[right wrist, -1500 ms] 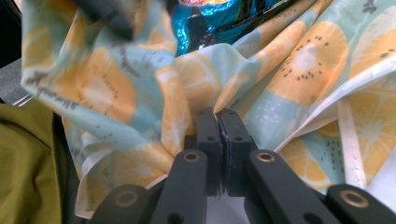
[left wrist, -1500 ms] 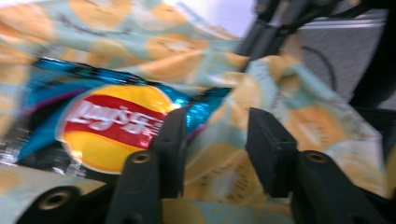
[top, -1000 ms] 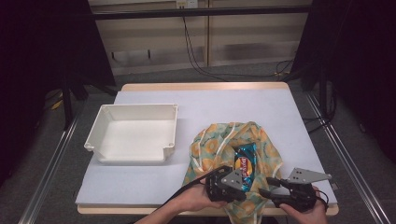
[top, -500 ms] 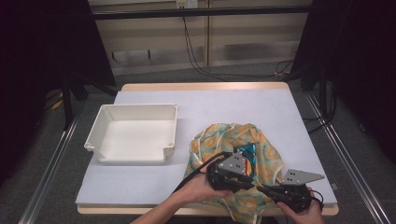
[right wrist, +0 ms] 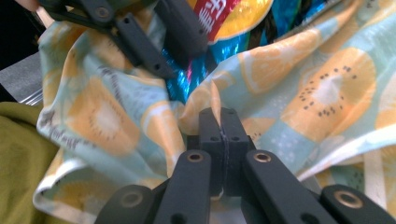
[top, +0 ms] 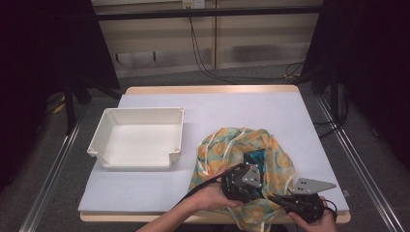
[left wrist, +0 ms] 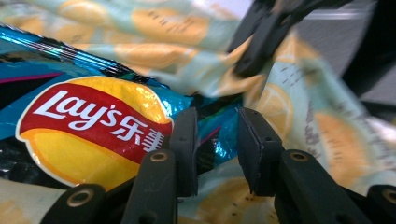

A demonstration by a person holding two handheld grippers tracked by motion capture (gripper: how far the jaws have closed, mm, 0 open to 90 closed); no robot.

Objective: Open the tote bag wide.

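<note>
My left tongs (left wrist: pixel 215 140) have just been opening, jaws now parted a little. My right tongs (right wrist: pixel 219 140) are clamped tight, jaws pressed together. Both forearms come in low, hands close together.

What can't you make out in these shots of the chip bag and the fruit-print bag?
- Chip bag: the left gripper view's edge cuts it off; in the high view the cloth bag and left tool cover most of it.
- Right tool: shut on a cloth fold; how much cloth sits between the pads is hidden.
- Far part of the left gripper view: blurred.
- White tray: its near wall's inner face is hidden.
</note>
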